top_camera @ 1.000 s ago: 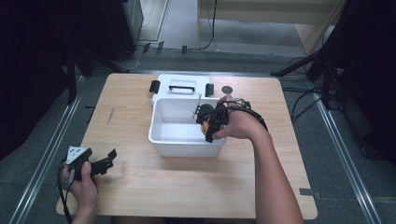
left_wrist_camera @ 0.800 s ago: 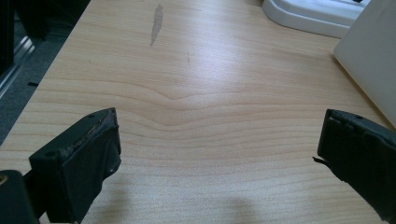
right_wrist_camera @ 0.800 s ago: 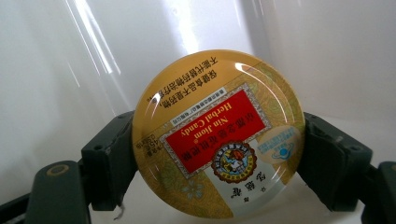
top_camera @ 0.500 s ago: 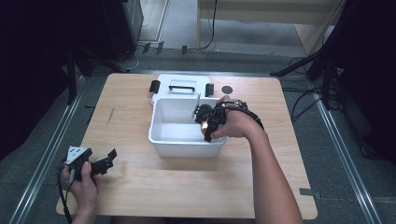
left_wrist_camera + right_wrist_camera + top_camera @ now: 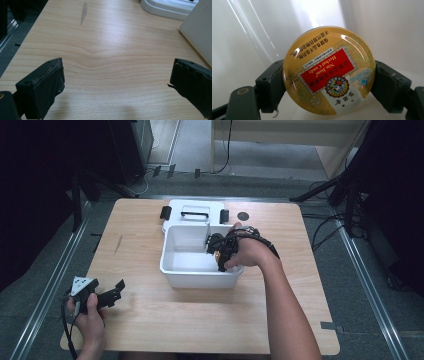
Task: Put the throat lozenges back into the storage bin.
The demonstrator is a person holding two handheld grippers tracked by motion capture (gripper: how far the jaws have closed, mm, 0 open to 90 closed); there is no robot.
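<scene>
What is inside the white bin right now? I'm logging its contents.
Inside the white bin is the right gripper, clamping a round yellow candy tin. The visible floor looks bare; the hand hides the right corner.

The round yellow candy tin (image 5: 329, 71) is showing its red label reading "Nin Jiom Herbal Candy"; it is sitting clamped by its rim, lid facing the camera, inside the white bin (image 5: 186, 270), at the bin's right end.
</scene>
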